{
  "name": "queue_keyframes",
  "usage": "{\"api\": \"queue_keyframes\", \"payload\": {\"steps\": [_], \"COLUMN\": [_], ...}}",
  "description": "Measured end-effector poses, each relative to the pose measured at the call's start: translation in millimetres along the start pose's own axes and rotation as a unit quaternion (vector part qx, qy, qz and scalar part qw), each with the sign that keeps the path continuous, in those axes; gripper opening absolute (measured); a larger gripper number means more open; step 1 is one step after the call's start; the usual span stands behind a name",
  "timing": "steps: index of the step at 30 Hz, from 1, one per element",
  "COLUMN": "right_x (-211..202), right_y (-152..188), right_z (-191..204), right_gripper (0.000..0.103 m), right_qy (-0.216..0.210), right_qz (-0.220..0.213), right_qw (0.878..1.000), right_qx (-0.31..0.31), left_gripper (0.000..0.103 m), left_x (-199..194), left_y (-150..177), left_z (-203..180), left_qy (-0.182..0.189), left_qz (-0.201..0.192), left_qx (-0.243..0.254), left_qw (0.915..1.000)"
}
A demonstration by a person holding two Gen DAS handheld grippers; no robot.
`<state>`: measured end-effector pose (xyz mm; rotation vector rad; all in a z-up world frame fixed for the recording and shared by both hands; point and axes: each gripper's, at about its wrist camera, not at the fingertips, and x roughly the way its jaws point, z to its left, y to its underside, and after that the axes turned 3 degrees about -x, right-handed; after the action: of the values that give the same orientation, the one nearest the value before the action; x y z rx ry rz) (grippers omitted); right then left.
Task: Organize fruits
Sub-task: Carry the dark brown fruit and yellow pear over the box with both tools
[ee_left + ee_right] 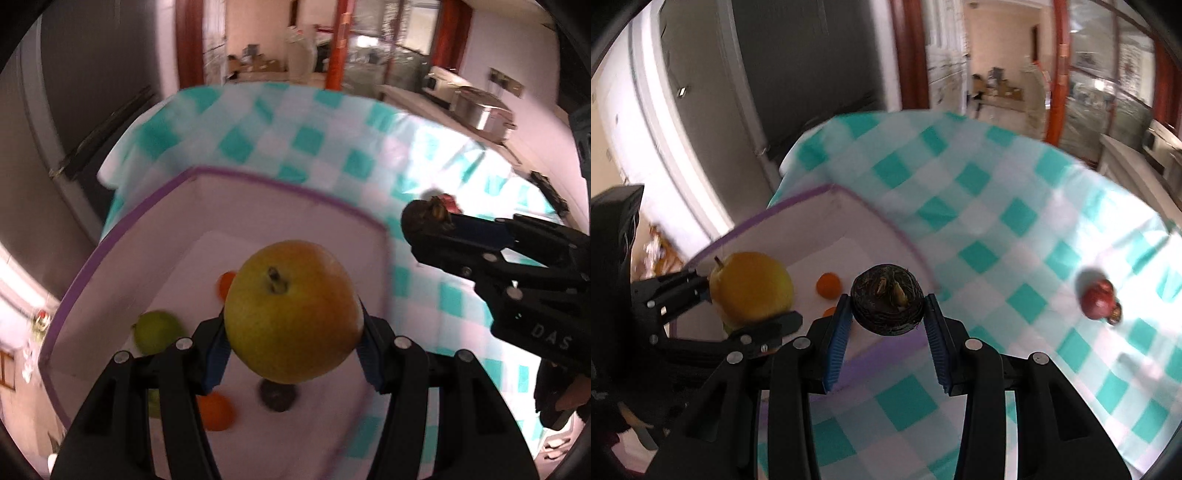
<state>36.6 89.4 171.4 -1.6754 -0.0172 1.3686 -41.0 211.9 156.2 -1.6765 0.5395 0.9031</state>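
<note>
My left gripper (293, 326) is shut on a yellow-orange apple-like fruit (291, 310), held above a white box with a purple rim (258, 178). Inside the box lie a green lime (157, 332), two small oranges (226, 283) (217, 406) and a dark fruit (277, 396). My right gripper (886, 306) is shut on a dark brown round fruit (886, 303) just over the box's near rim (798, 199). The left gripper (746, 301) with its yellow fruit (751, 286) shows at the left of the right wrist view. A red fruit (1096, 298) lies on the cloth to the right.
A teal-and-white checked tablecloth (997, 206) covers the table, and its far edge drops off toward a dark door (798, 74). A small brown item (1115, 316) sits by the red fruit. Metal containers (480, 110) stand on a counter at the back right.
</note>
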Motion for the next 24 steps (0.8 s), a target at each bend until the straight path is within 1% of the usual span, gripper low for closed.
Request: {"api": "queue_keyframes", "payload": {"steps": [3, 5, 6, 7, 9, 12, 16, 18, 20, 24], "right_x": [29.5, 43.9, 51.1, 59.9, 72.2, 88.9, 113.9, 122.9, 132.7, 153.5], "right_y": [-3.3, -2.6, -2.2, -1.9, -2.7, -8.9, -21.4, -26.0, -32.6, -42.7], "right_z": [12.2, 15.2, 16.2, 16.7, 15.6, 16.5, 24.6, 24.8, 25.9, 29.6], "right_gripper": [0.039, 0.039, 0.039, 0.039, 0.039, 0.039, 0.039, 0.039, 0.039, 0.039], "right_qy": [-0.013, -0.014, -0.015, -0.016, -0.018, -0.019, -0.010, -0.011, -0.008, -0.004], "right_qz": [0.026, 0.045, 0.057, 0.069, 0.087, 0.110, 0.149, 0.164, 0.177, 0.211], "right_qw": [1.000, 0.999, 0.998, 0.997, 0.996, 0.994, 0.988, 0.986, 0.983, 0.975], "right_qx": [-0.005, -0.006, -0.005, -0.004, 0.000, 0.006, -0.033, -0.040, -0.053, -0.070], "left_gripper": [0.058, 0.058, 0.058, 0.058, 0.058, 0.058, 0.058, 0.058, 0.058, 0.058], "left_x": [15.0, 26.8, 30.2, 35.1, 40.0, 49.5, 66.0, 74.1, 81.9, 96.2], "left_y": [5.4, 6.2, 5.5, 3.0, -0.7, -6.6, -9.6, -8.7, -7.7, -0.6], "left_z": [20.3, 32.2, 35.3, 36.4, 35.6, 37.6, 43.6, 50.2, 54.0, 56.3], "left_qy": [-0.018, -0.021, -0.021, -0.030, -0.043, -0.048, -0.067, -0.073, -0.069, -0.081], "left_qz": [0.016, 0.040, 0.048, 0.062, 0.073, 0.108, 0.131, 0.143, 0.157, 0.180], "left_qx": [-0.002, -0.011, -0.018, -0.014, -0.001, 0.003, 0.012, 0.011, 0.009, 0.030], "left_qw": [0.9997, 0.9989, 0.9984, 0.9975, 0.9964, 0.9930, 0.9890, 0.9869, 0.9851, 0.9799]}}
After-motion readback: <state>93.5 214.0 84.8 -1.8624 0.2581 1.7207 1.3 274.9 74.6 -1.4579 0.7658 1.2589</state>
